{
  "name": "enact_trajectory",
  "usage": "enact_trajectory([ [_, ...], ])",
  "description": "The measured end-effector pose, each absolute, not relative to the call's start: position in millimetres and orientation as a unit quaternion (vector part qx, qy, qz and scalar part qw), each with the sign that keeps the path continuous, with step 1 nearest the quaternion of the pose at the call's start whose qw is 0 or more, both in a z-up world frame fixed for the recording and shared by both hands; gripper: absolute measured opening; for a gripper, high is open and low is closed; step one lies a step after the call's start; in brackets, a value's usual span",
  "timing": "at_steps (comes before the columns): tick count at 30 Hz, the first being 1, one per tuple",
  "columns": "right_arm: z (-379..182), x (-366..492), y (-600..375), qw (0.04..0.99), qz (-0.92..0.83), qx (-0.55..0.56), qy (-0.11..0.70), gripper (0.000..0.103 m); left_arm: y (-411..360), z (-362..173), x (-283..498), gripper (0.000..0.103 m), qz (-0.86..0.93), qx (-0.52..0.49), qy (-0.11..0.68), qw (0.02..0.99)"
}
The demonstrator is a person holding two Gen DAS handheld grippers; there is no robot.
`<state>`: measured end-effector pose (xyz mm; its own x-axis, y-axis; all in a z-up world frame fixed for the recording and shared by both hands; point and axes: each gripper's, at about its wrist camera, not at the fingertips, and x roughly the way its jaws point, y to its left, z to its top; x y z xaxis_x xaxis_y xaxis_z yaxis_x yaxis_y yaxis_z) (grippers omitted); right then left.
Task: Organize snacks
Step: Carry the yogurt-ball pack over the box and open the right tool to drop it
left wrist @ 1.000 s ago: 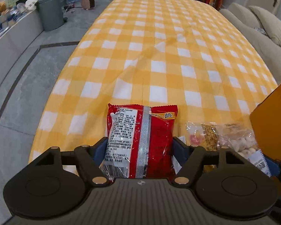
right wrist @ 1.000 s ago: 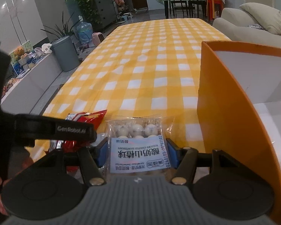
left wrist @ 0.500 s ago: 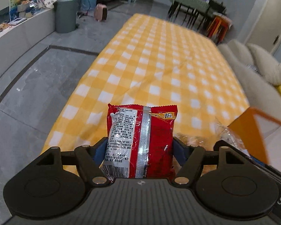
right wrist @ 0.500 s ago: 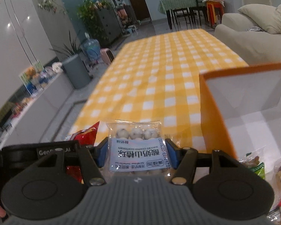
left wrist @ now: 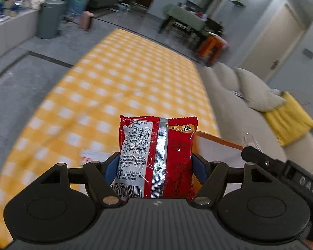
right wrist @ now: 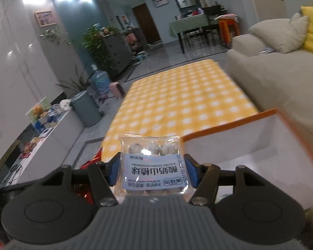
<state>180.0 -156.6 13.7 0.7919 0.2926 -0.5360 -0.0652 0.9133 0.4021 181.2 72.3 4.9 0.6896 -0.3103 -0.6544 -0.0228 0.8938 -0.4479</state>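
Observation:
My left gripper (left wrist: 155, 167) is shut on a red snack packet (left wrist: 156, 156) with a silver seam, held upright well above the yellow checked tablecloth (left wrist: 114, 91). My right gripper (right wrist: 150, 167) is shut on a clear bag of white yogurt hawthorn balls (right wrist: 151, 164) with a pale blue label. The orange box (right wrist: 250, 137) with white inner walls lies just ahead and to the right of the right gripper. In the left wrist view only the orange box rim (left wrist: 219, 140) shows behind the red packet, and the right gripper's black body (left wrist: 281, 170) sits at the right edge.
A beige sofa (left wrist: 250, 108) with a yellow cushion runs along the table's right side. A grey bin (right wrist: 85, 108) and a low white cabinet (right wrist: 41, 145) stand left of the table. One white-and-red packet (left wrist: 94, 156) lies on the cloth near the left gripper.
Both grippers have risen from the table with their packets still held, so the tablecloth looks farther below. The orange box has slid lower and rightward in both views.

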Motion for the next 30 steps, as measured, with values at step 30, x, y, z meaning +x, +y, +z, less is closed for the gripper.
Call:
enact_trajectory([
  [30,-93.6,216.1,-222.9,0.860,-0.069,-0.095,0.497,0.060,-18.3,-24.8,185.0,0.082,-0.204,-0.202,0.423,0.859],
])
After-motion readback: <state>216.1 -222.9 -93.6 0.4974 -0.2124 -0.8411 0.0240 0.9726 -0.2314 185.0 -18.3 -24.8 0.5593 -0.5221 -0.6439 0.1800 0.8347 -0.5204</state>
